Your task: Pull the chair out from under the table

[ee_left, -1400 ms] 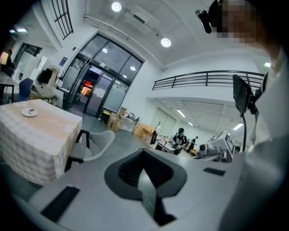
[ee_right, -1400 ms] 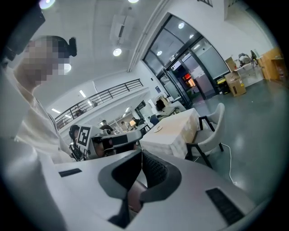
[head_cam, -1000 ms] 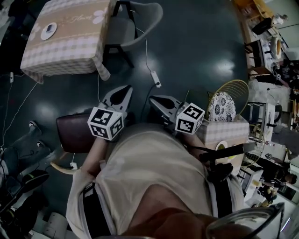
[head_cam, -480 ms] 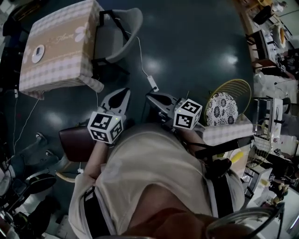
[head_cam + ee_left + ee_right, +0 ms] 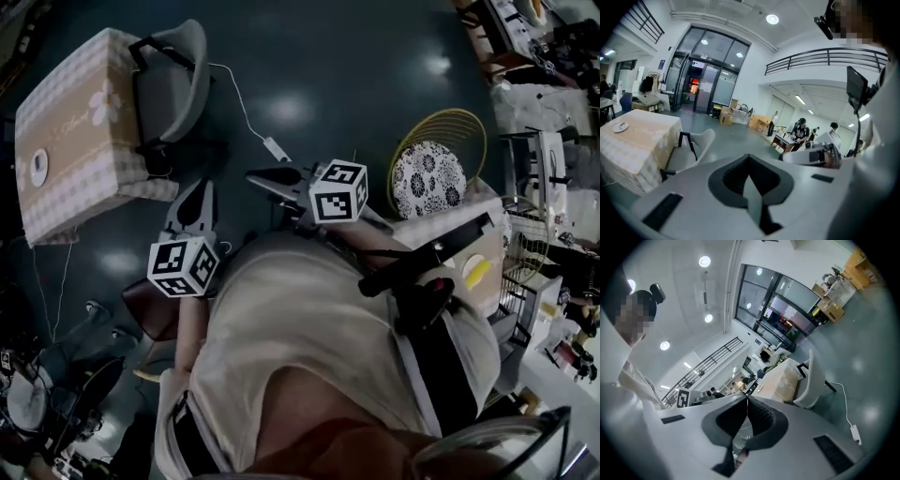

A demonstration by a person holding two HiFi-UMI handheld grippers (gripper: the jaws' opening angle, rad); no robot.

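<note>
A grey shell chair (image 5: 173,89) with black legs stands against the side of a table (image 5: 70,141) covered in a beige checked cloth, at the head view's upper left. My left gripper (image 5: 199,192) hangs above the dark floor, a stretch short of the chair, its jaws shut on nothing. My right gripper (image 5: 255,175) is beside it, also shut and empty. The left gripper view shows the chair (image 5: 691,152) and table (image 5: 637,150) ahead on the left, beyond the gripper (image 5: 749,157). In the right gripper view the gripper (image 5: 746,399) points level toward the chair (image 5: 808,380).
A white cable with a power block (image 5: 272,147) trails over the floor between the chair and my grippers. A yellow wire chair with a patterned cushion (image 5: 431,173) stands to the right, and a dark red seat (image 5: 155,305) sits below the left gripper. A white plate (image 5: 37,167) lies on the table.
The head view has swung, so the table and chair now sit further left and turned. Both grippers have moved left across the floor, and the right one has rolled. Jaws stay shut.
</note>
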